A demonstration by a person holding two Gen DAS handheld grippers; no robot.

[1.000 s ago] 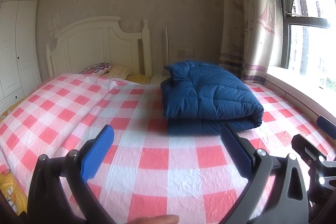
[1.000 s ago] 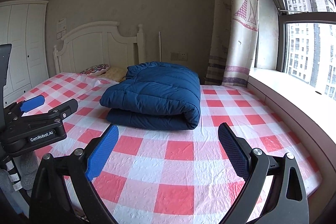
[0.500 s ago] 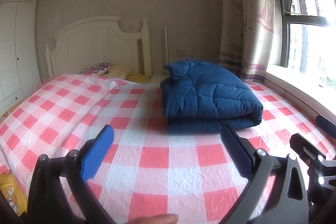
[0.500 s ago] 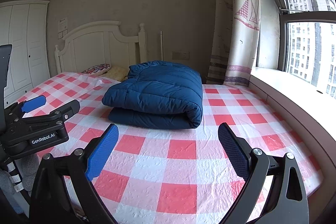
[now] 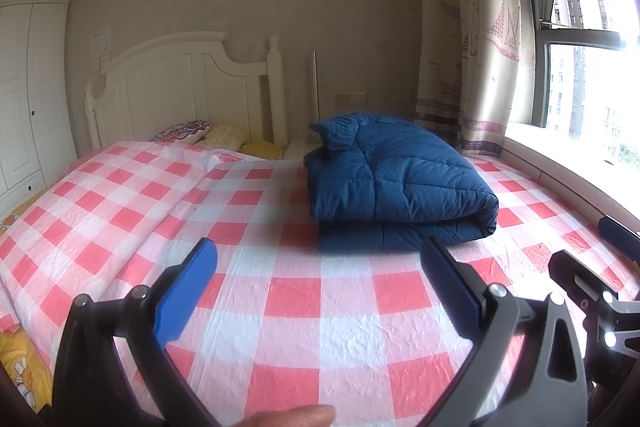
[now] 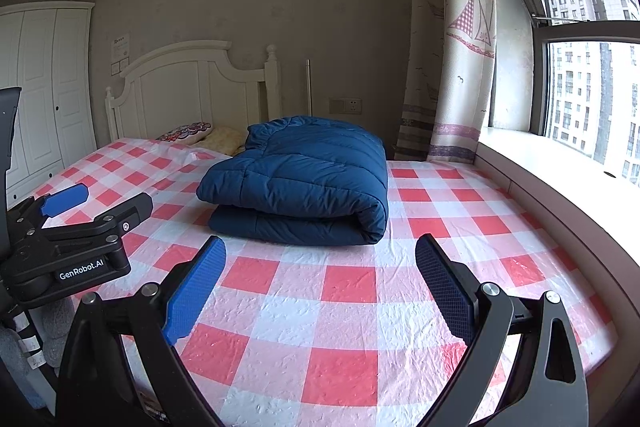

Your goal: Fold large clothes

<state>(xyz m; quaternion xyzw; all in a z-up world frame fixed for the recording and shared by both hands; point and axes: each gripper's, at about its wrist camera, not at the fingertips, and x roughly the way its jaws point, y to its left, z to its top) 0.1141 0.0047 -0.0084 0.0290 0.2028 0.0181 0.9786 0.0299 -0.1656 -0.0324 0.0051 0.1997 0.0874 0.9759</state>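
Note:
A dark blue quilted garment point(image 5: 396, 183) point(image 6: 300, 183) lies folded into a thick bundle on the red-and-white checked bed cover point(image 5: 296, 307) point(image 6: 348, 307). My left gripper point(image 5: 320, 263) hovers open over the cover, short of the bundle, nothing between its fingers. My right gripper point(image 6: 320, 263) is open too, held above the near part of the bed, well back from the bundle. The left gripper's body point(image 6: 72, 243) shows at the left edge of the right wrist view. Part of the right gripper point(image 5: 600, 291) shows at the right edge of the left wrist view.
A white headboard point(image 5: 188, 87) and pillows point(image 5: 200, 135) sit at the far end of the bed. A white wardrobe point(image 5: 28, 99) stands at left. A curtain point(image 6: 456, 67) and window ledge point(image 6: 560, 163) run along the right. A fingertip point(image 5: 292, 417) shows at the bottom.
Both views have shifted slightly, with the blue bundle sitting a little more to the right in the frame. Both grippers stay open and the bundle has not moved on the bed.

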